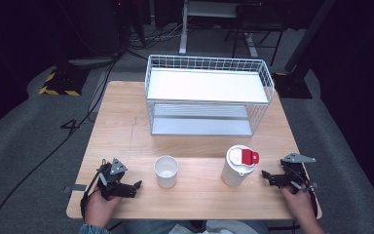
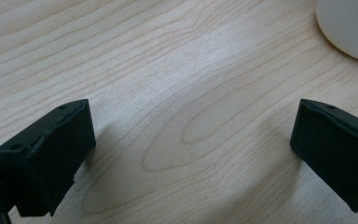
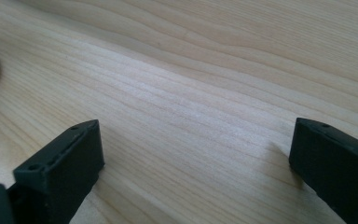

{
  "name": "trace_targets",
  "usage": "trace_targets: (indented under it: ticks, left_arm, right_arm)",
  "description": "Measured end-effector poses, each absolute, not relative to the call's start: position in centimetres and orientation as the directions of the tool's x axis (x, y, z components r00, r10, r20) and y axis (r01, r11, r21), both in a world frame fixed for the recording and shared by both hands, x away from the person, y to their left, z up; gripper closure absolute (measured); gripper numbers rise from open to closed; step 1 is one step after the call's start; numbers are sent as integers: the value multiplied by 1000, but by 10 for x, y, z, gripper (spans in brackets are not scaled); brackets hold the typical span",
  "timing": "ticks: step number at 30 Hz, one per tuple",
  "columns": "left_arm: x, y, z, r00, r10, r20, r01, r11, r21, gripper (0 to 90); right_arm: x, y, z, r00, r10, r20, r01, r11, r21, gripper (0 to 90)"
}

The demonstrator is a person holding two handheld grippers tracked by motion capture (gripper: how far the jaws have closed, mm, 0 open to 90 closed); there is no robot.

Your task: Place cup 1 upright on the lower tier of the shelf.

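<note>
White lidded container (image 1: 237,167) with red flip tab stands upright on the tabletop (image 1: 126,122), front right, just beside the right gripper (image 1: 268,176). Open white cup (image 1: 166,171) sits left of it, near the left gripper (image 1: 135,185). Both pairs of jaws spread wide, gripping nothing, low over bare wood.

Risks: the container is tall with a smooth wall, so a high or off-centre pinch could tip it or let it slip; the red tab could snag a jaw. The cup is light and empty, so a jaw nudging its wall could skid or topple it. Wire basket rack (image 1: 209,95) stands well behind; its rim could catch a carried item.
</note>
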State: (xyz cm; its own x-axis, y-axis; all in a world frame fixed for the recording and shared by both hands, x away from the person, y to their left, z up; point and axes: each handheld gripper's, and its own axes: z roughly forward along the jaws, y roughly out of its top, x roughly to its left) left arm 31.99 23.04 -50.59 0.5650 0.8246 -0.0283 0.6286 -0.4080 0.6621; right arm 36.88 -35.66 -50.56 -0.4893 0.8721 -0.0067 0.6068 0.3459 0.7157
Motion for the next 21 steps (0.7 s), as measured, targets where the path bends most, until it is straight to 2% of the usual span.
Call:
trace_targets:
  ticks: [13,21]
  left_arm:
    - [320,229,-506,539,841,-41,641,-378,668,0]
    - [312,232,-495,549,832,-84,589,-314,744,0]
  right_arm:
    - [371,-356,-506,-519,854,-1,601,366,710,0]
    - [370,-356,-506,-522,853,-4,599,370,710,0]
